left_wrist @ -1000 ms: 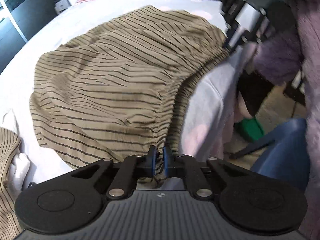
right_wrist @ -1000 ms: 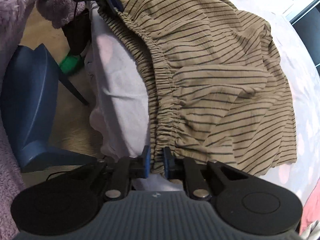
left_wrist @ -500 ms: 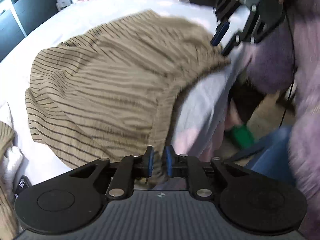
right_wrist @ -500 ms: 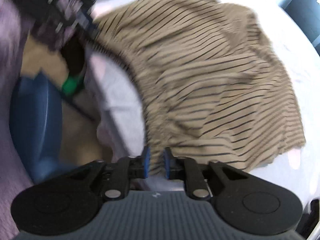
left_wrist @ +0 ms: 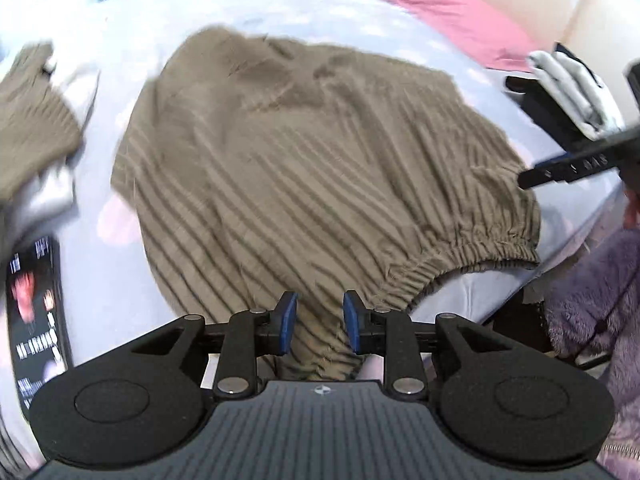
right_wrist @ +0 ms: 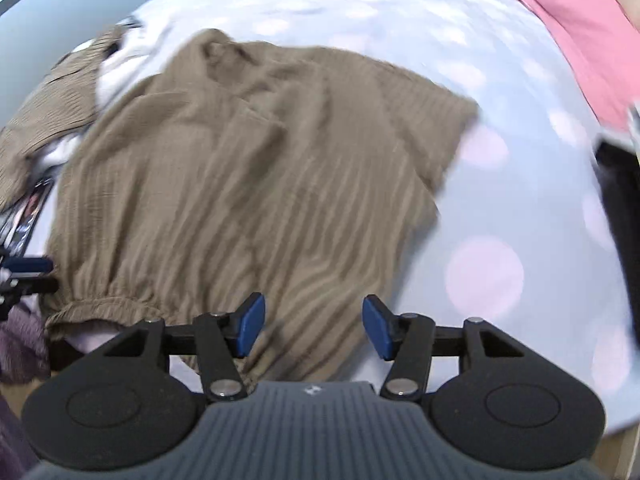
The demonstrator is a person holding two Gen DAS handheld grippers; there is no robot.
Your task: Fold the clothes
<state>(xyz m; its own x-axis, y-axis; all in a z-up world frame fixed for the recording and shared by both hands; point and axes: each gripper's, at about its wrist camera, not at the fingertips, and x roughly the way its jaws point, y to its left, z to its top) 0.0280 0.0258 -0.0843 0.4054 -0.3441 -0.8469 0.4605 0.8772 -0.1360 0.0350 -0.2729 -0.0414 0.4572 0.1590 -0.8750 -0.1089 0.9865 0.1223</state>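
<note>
Striped garment (left_wrist: 304, 168) stripes motion-blurred, near hem hidden behind left tongs (left_wrist: 318, 328), printed booklet (left_wrist: 36, 312) unreadable

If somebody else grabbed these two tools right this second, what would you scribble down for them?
Left hand-held gripper: jaws opening, striped brown garment between the pads but not pinched.
Right hand-held gripper: jaws opening wider, over the same garment's near edge, gripping nothing.
Garment: spread on the spotted bedsheet, elastic waistband along the bed's near edge.
A second brown piece lies to the left; pink cloth at the far side.
Done: garment laid out and released.
Left: no fold made yet; regrip and fold it.
</note>
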